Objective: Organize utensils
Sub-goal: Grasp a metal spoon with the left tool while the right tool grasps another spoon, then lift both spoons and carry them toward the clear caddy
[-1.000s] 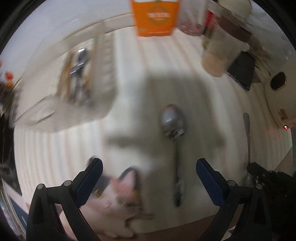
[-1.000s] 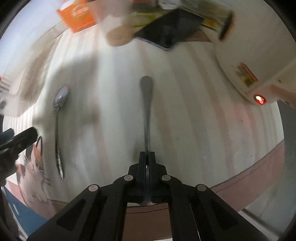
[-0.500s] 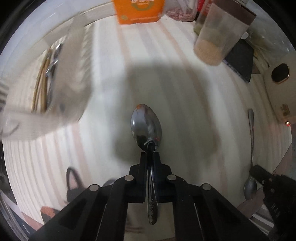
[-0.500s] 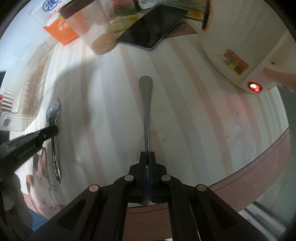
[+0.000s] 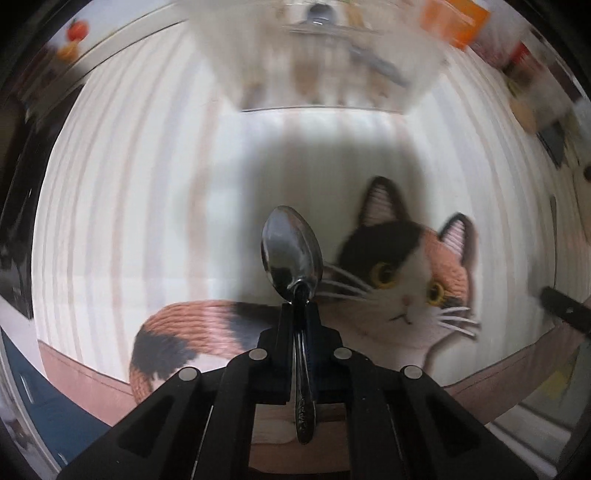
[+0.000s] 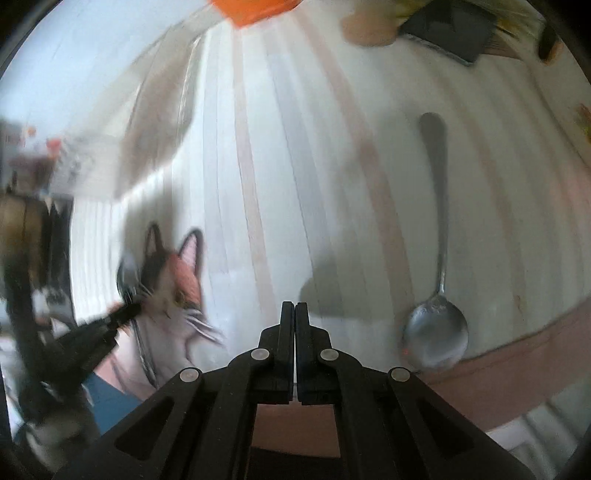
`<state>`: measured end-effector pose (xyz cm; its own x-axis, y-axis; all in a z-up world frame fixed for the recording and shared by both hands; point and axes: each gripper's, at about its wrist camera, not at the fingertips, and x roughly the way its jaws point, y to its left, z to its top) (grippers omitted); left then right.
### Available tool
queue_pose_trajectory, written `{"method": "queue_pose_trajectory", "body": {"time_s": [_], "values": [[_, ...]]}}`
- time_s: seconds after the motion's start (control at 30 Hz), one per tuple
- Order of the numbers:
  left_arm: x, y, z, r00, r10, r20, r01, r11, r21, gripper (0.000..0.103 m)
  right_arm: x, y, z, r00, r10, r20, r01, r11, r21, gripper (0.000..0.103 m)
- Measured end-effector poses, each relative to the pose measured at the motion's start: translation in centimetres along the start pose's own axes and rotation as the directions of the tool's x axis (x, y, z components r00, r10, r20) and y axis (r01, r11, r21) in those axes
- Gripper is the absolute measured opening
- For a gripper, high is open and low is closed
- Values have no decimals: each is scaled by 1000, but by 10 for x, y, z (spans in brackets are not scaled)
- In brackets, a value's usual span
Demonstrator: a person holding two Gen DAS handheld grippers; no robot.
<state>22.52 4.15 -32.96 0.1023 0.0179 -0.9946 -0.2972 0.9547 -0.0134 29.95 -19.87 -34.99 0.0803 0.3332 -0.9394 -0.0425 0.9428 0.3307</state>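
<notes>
My left gripper (image 5: pixel 300 308) is shut on a metal spoon (image 5: pixel 291 254) at its neck, bowl forward, held above the table over a cat picture (image 5: pixel 406 280). A clear utensil tray (image 5: pixel 321 55) with cutlery in it lies ahead, blurred. My right gripper (image 6: pixel 294 314) is shut and holds nothing. A second metal spoon (image 6: pixel 436 325) lies on the striped table to its right, bowl toward me, handle pointing away. The left gripper with its spoon (image 6: pixel 127 284) shows blurred at the left of the right wrist view.
An orange box (image 6: pixel 255 9), a jar (image 6: pixel 369 29) and a black phone (image 6: pixel 447 31) stand at the table's back. The table's brown front edge (image 6: pixel 517 365) is close below the lying spoon. The tray (image 6: pixel 159 110) sits far left.
My left gripper has lifted its spoon and swung left toward the tray. My right gripper has let go of the other spoon, shifted left and shut again; that spoon lies on the table.
</notes>
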Motion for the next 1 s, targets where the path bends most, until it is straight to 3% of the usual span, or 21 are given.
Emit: {"method": "queue_pose_trajectory", "body": {"time_s": [0.03, 0.07, 0.1, 0.17, 0.4, 0.5, 0.53, 0.57, 0.6, 0.7, 0.8, 0.87, 1.0], "values": [[-1, 4, -1, 1000, -15, 2, 15, 1000, -13, 4, -9, -7, -1, 1000, -19, 23, 19, 999, 32, 5], [-1, 11, 2, 1000, -28, 3, 28, 999, -19, 4, -21, -15, -3, 997, -49, 57, 46, 997, 62, 19], [-2, 8, 3, 999, -42, 11, 42, 999, -23, 4, -27, -22, -4, 994, -79, 76, 73, 994, 76, 42], [-5, 9, 7, 998, -50, 28, 51, 999, -5, 4, -30, -28, -2, 987, -136, 89, 128, 988, 92, 63], [-8, -6, 7, 997, -68, 47, 66, 997, 48, 4, 10, -31, 0, 975, -222, 5, 221, 970, 102, 63], [-6, -4, 9, 996, -74, 46, 71, 996, 50, 4, 19, -24, -6, 953, -303, 2, 302, 951, 70, 60], [-6, 1, 8, 996, -78, 44, 77, 997, 31, 8, 20, -20, -7, 945, -326, 9, 325, 944, 57, 57], [-9, 3, 14, 996, -82, 42, 81, 997, 15, 8, 20, -17, -10, 939, -344, 21, 342, 938, 49, 47], [-9, 11, 15, 995, -94, 38, 94, 996, -10, 8, 20, -16, -11, 943, -331, 27, 330, 943, 50, 44], [-5, 34, 14, 994, -103, 35, 106, 991, -80, 8, 19, -12, -19, 949, -312, 34, 311, 950, 35, 44], [0, 54, 11, 993, -110, 31, 113, 987, -118, 22, 20, 3, -32, 962, -272, 34, 272, 962, 1, 44], [3, 62, 10, 992, -122, 28, 124, 983, -133, 40, 26, 23, -41, 971, -237, 26, 238, 970, -44, 44], [10, 65, 9, 984, -177, 24, 179, 973, -146, 45, 37, 57, -52, 976, -215, 23, 216, 970, -114, 44]]}}
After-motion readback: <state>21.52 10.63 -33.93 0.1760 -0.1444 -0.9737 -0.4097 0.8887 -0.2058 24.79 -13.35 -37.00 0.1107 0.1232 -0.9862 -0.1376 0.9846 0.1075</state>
